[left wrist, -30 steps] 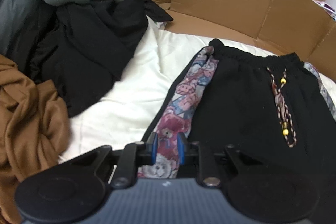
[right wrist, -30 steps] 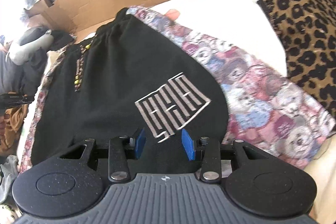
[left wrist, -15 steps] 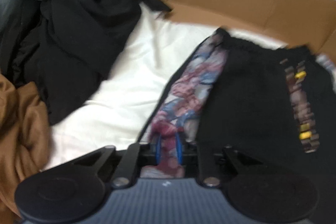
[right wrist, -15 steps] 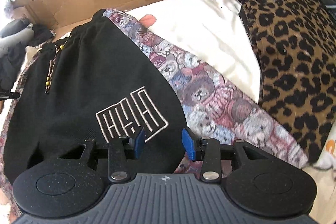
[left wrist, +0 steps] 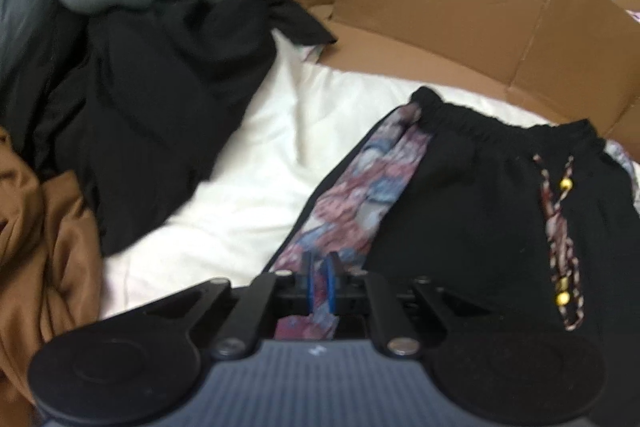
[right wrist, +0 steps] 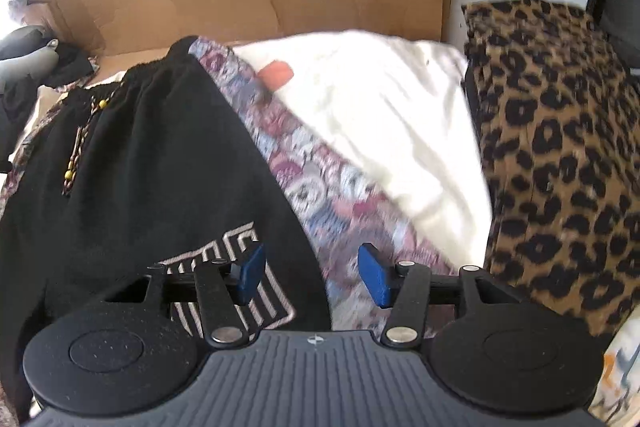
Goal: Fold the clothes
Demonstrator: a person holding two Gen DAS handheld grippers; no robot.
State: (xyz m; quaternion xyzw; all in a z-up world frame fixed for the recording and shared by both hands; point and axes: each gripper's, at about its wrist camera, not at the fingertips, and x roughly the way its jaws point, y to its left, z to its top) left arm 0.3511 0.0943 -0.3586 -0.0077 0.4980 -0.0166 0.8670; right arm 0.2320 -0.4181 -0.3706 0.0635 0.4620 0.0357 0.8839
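Black shorts [left wrist: 472, 211] against cardboard box [left wrist: 440, 11]

Black shorts [left wrist: 472, 211], leopard-print fabric [right wrist: 560, 155]

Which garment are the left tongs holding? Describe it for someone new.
On the white sheet before the cardboard wall lie black shorts. Unlike the plain black heap and brown cloth, they have patterned side stripes and a beaded drawstring; the left tongs pinch one stripe.
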